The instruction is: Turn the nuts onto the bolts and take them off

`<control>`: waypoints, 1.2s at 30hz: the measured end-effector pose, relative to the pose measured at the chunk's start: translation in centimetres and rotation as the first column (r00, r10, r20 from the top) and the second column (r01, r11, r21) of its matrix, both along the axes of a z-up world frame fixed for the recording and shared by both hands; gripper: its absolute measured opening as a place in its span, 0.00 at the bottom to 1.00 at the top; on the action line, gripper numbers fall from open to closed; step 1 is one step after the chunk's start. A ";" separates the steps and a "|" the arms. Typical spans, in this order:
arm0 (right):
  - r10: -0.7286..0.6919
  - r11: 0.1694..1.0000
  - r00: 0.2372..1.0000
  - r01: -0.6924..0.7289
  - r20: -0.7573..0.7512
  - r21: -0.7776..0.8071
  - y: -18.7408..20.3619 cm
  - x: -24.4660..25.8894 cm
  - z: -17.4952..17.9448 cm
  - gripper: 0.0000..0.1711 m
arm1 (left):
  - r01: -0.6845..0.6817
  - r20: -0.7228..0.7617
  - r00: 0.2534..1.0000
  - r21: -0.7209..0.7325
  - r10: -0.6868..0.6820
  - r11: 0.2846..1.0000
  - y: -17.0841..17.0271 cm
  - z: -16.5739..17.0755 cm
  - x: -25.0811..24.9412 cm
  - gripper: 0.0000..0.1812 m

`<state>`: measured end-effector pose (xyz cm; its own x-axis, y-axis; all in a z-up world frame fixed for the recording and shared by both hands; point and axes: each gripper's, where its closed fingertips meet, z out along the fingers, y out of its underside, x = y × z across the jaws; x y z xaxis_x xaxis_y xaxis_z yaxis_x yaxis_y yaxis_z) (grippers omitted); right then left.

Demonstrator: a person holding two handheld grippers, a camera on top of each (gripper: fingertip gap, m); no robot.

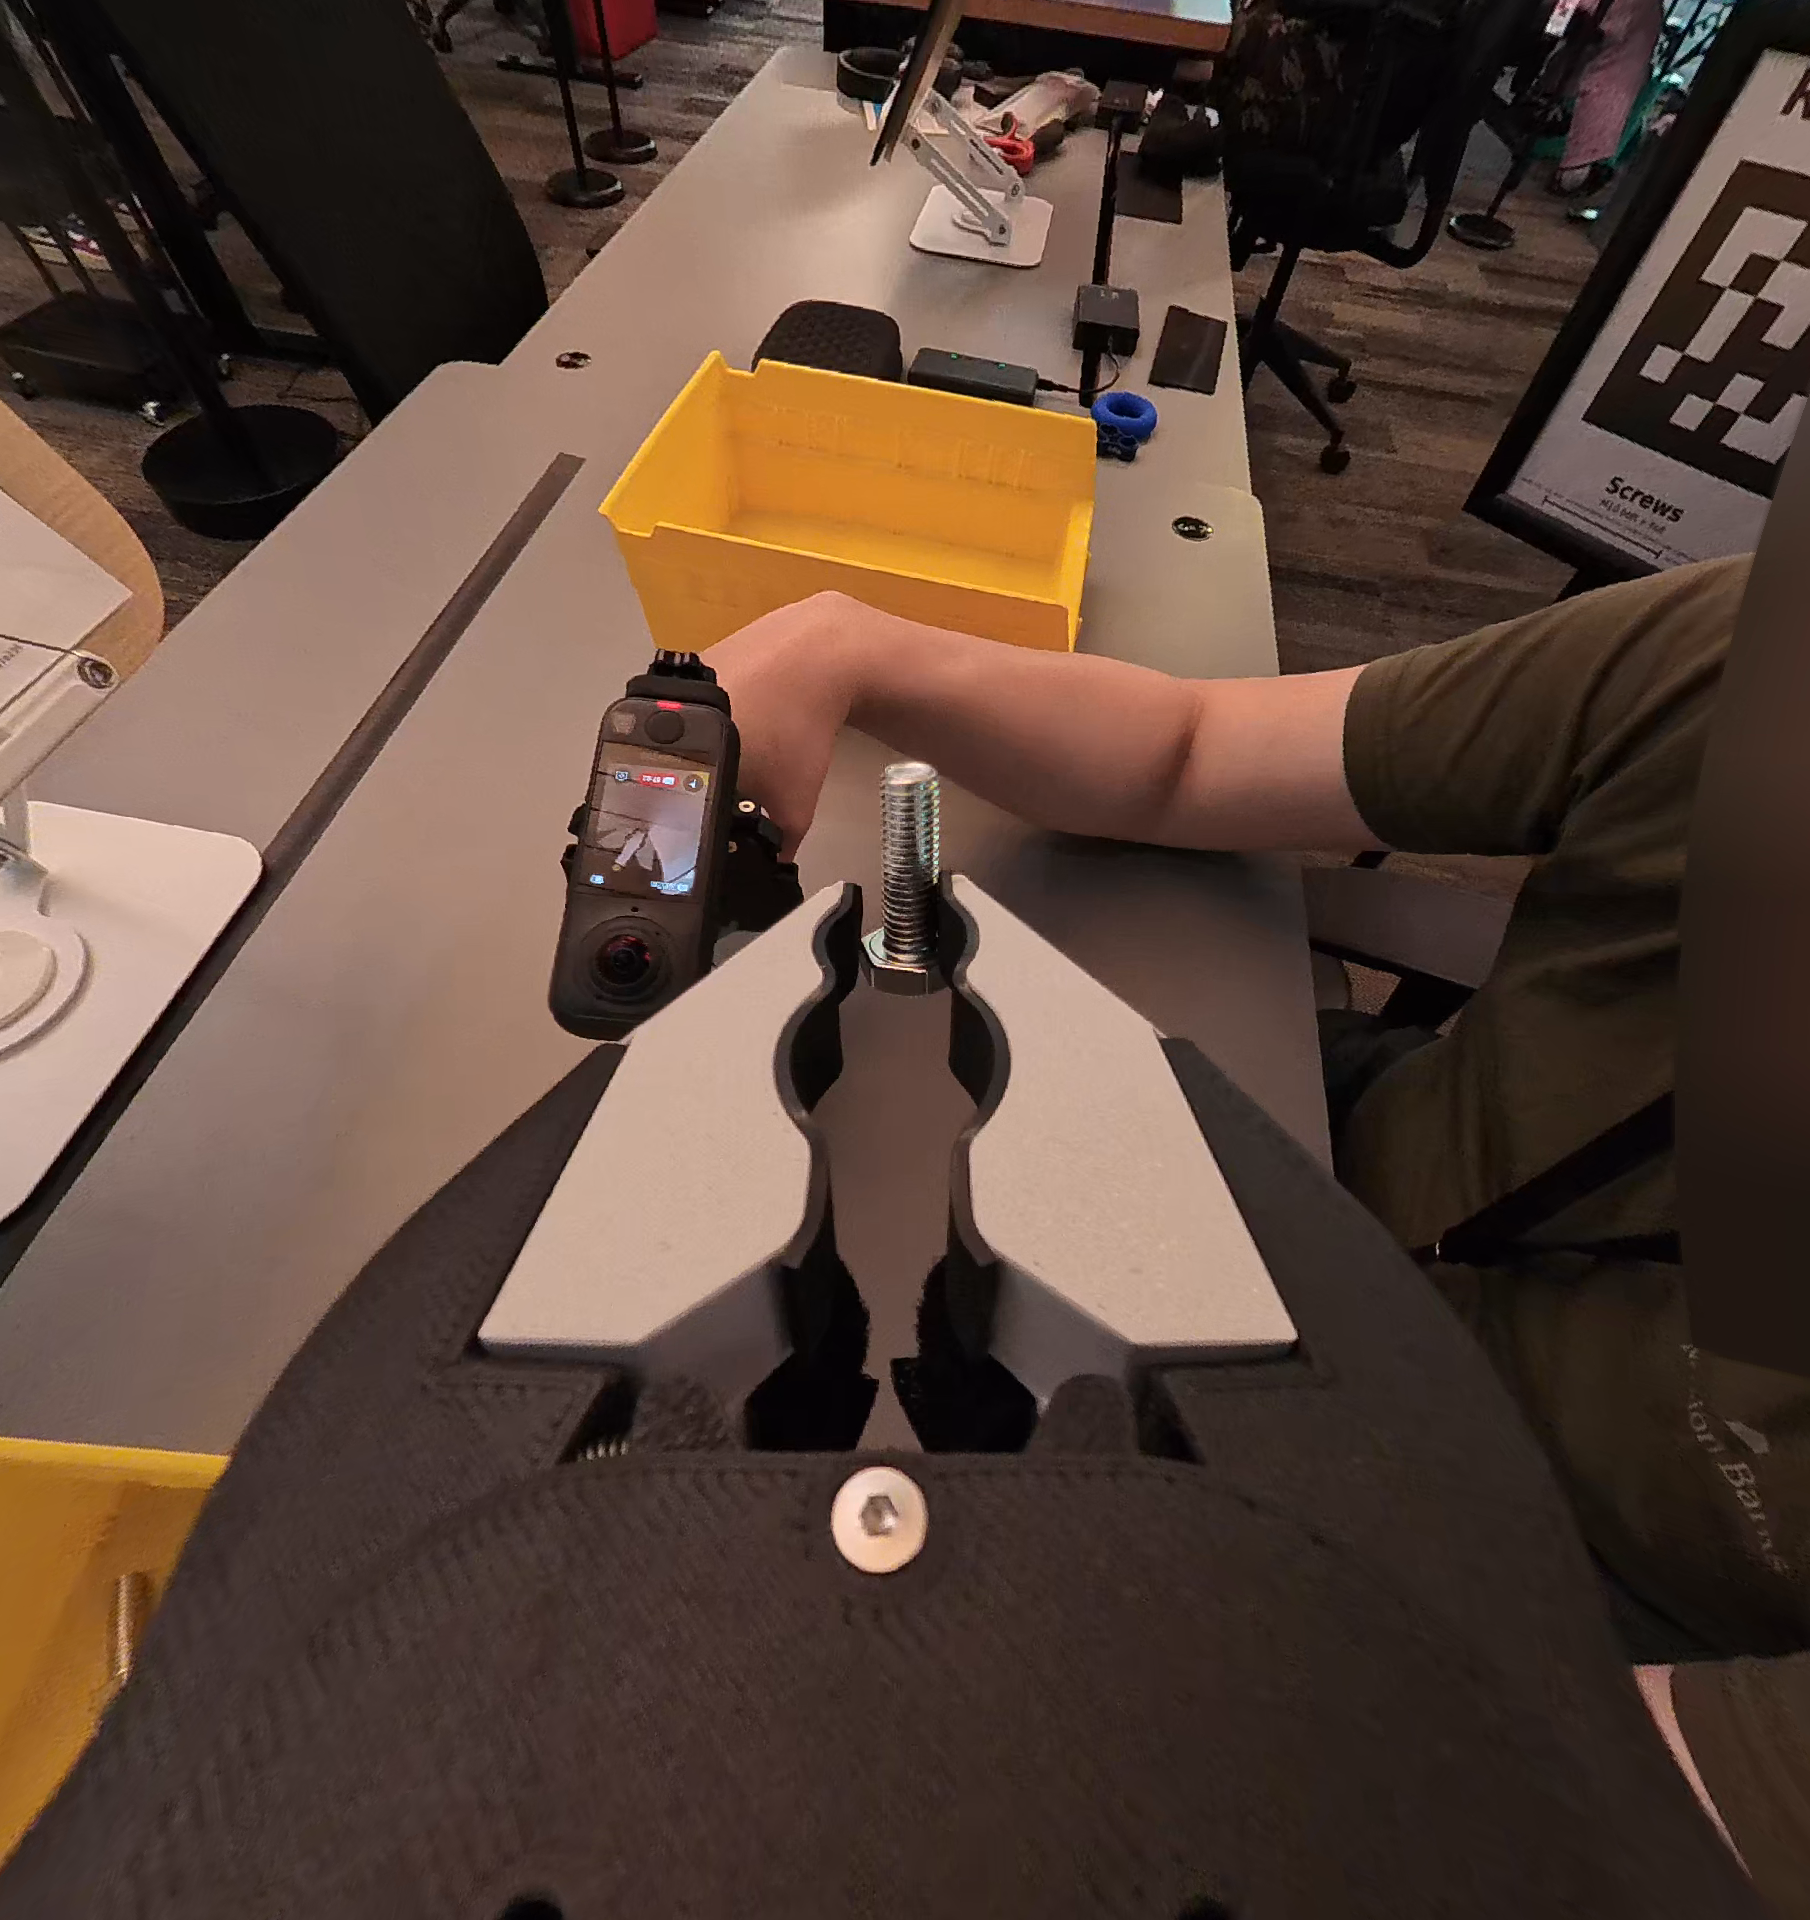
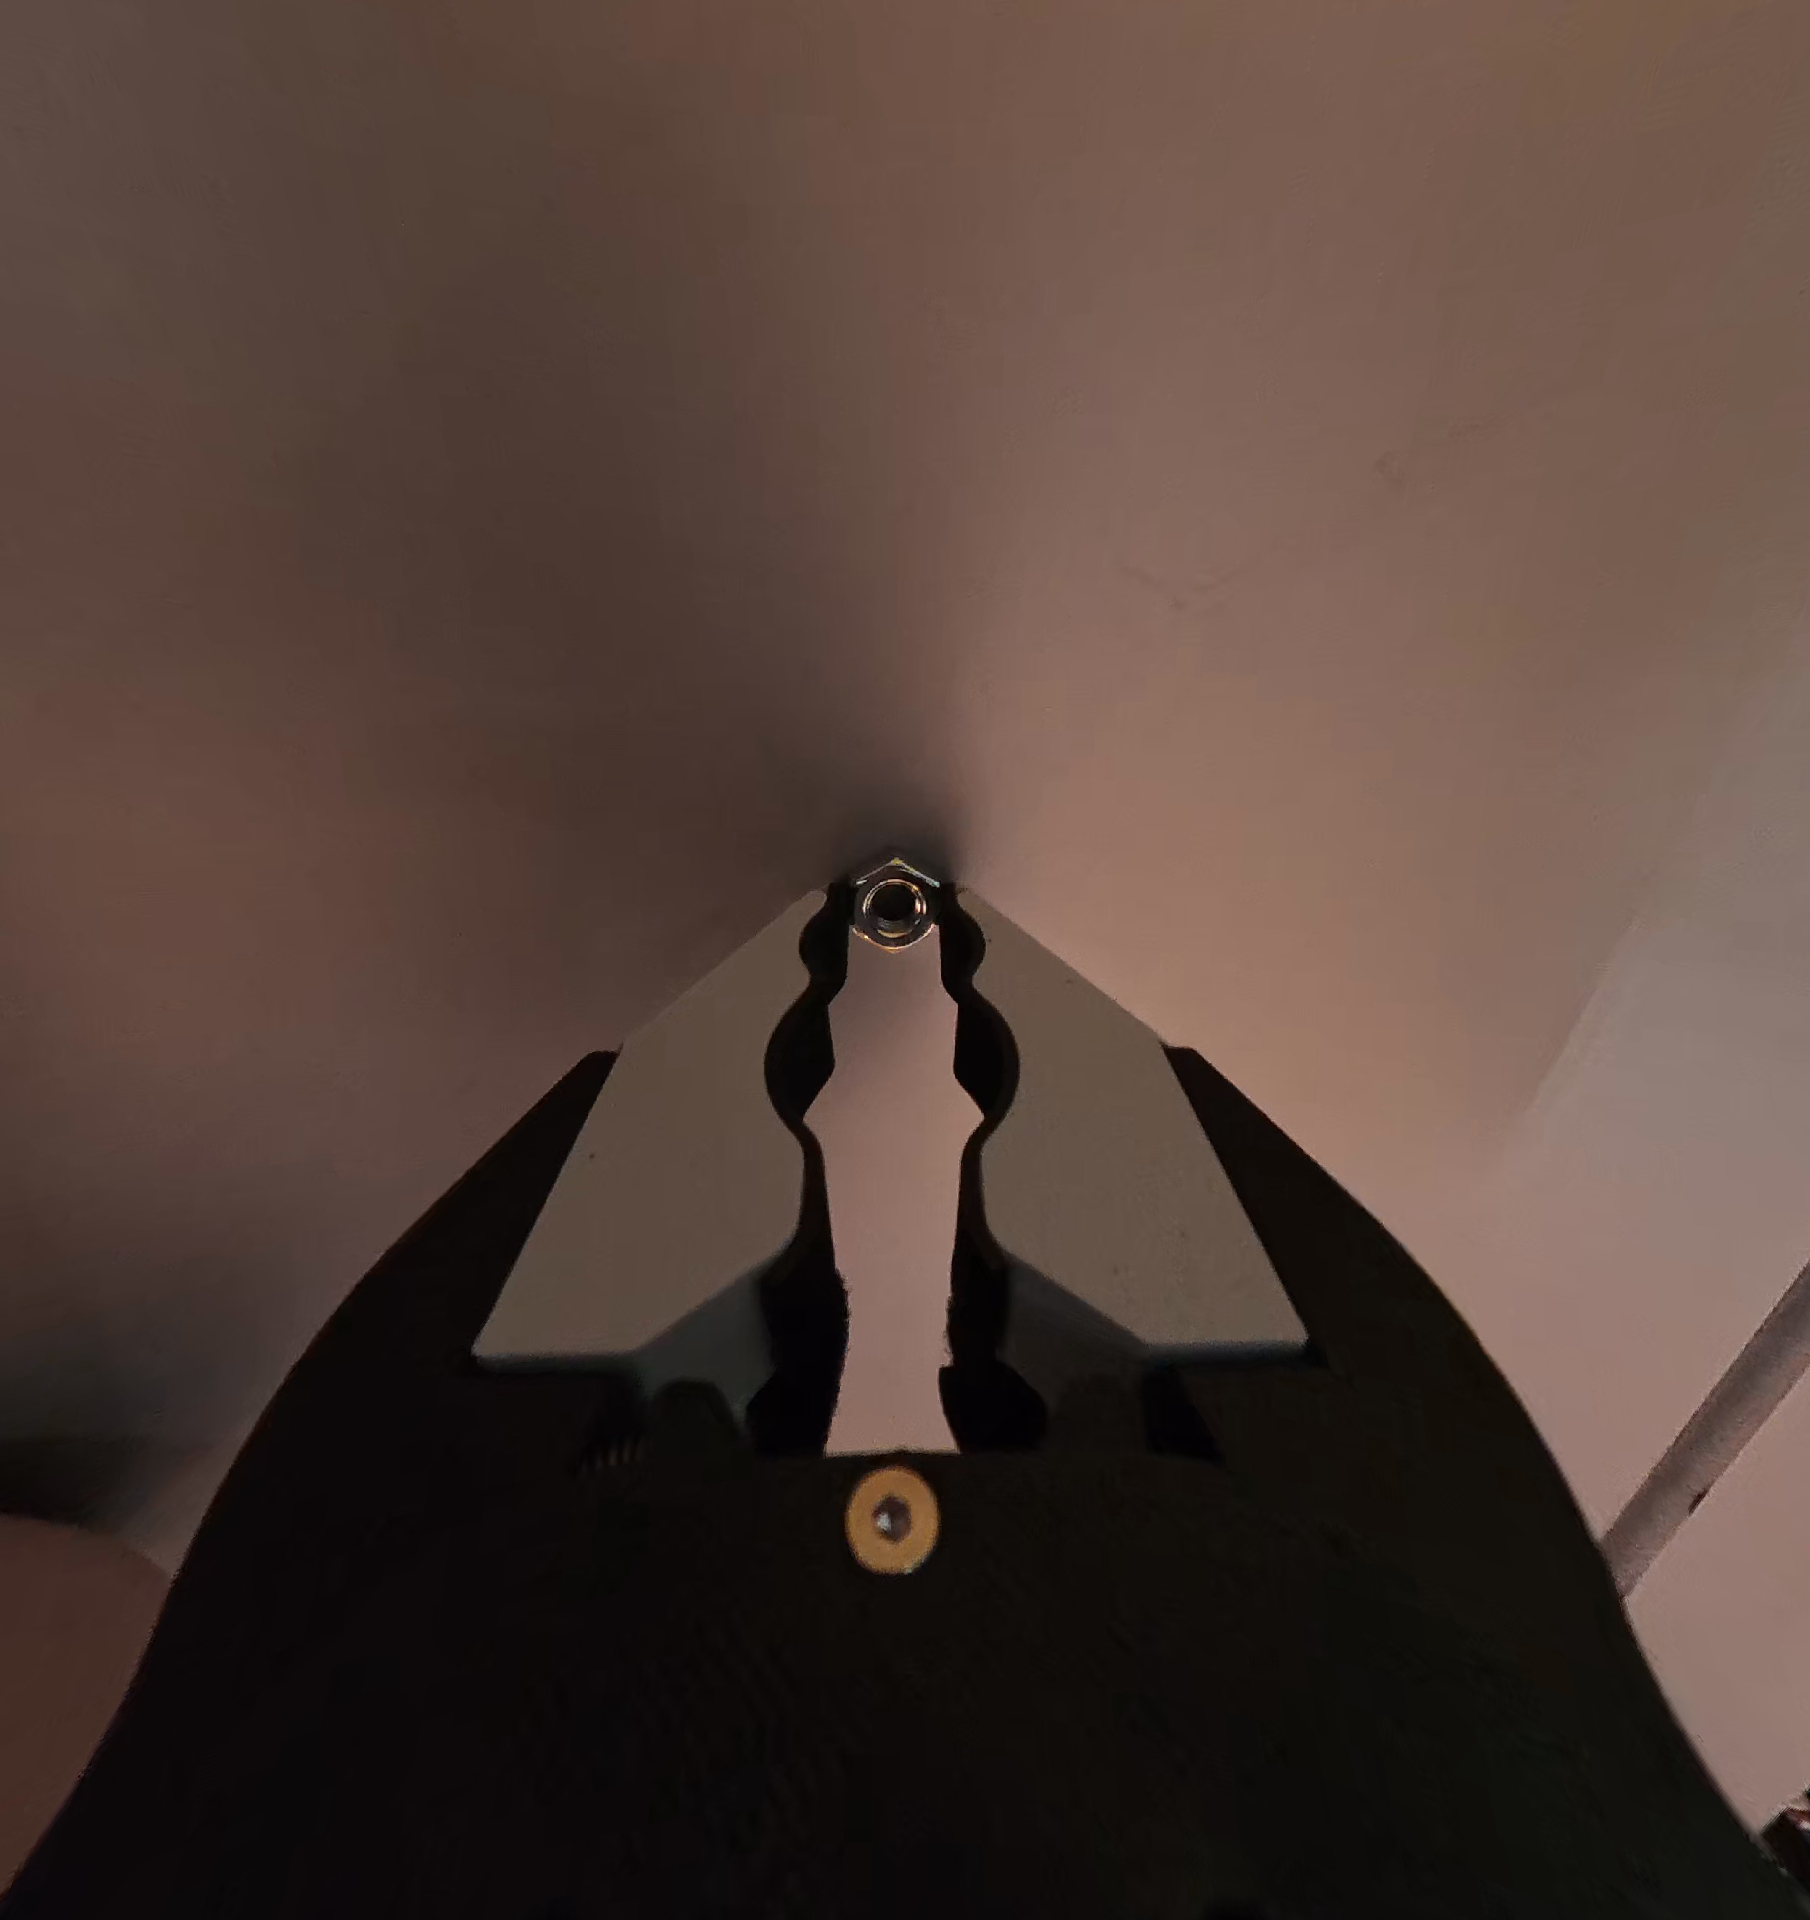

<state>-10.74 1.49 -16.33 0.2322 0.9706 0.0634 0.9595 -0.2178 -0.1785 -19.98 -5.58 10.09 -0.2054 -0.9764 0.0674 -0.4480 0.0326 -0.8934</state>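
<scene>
Left wrist view: one bolt [image 1: 909, 862], upright, thread end up, clamped in left gripper [image 1: 906, 940] jaws. Right gripper [image 2: 893, 914] jaws clamp one nut [image 2: 893, 908], bore facing the camera.

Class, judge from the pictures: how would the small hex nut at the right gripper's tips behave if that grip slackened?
The nut is shiny metal, so probably slippery. Only the right gripper tips pinch it, so it would likely drop. Being hexagonal, it should settle flat rather than roll far.
</scene>
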 end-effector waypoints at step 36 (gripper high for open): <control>-0.491 0.495 0.366 0.864 -0.790 0.092 -6.1 12.1 24.0 0.09 | 0.057 0.040 0.998 -0.013 -0.056 0.998 -2.1 -5.2 11.6 0.06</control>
